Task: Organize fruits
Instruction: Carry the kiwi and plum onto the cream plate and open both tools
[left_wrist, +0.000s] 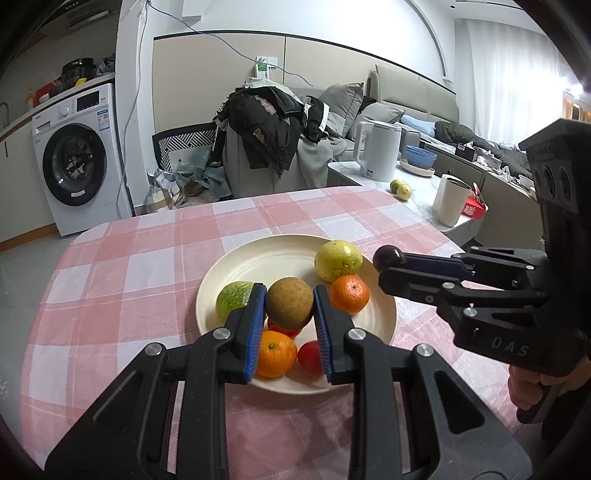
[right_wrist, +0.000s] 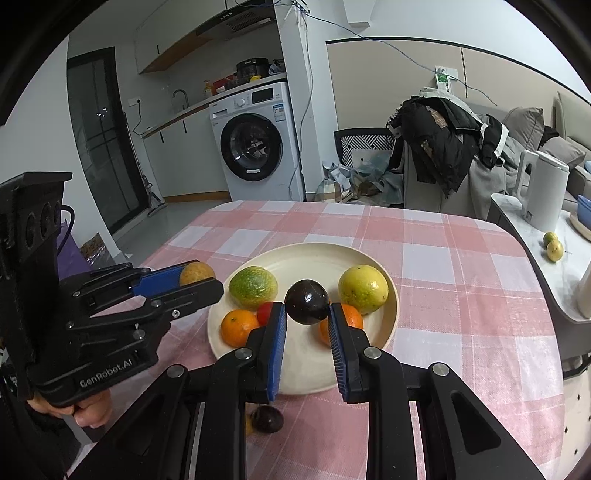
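Pink checked cloth covers the round worktop (left_wrist: 122, 258), a washing machine (left_wrist: 74, 158) behind it at the frame's left. At lower centre of the left wrist view, the left tool (left_wrist: 290, 304) clamps a brown fruit (left_wrist: 290, 302) above the cream plate (left_wrist: 251, 258). Mid-frame in the right wrist view, the right tool (right_wrist: 307, 308) pinches a dark purple fruit (right_wrist: 307, 301) over the same plate. Oranges, green and yellow fruits and small red ones already lie there. Both fruits look mid-carry; next, each wants lowering onto a bare patch and releasing gently, lest they roll.
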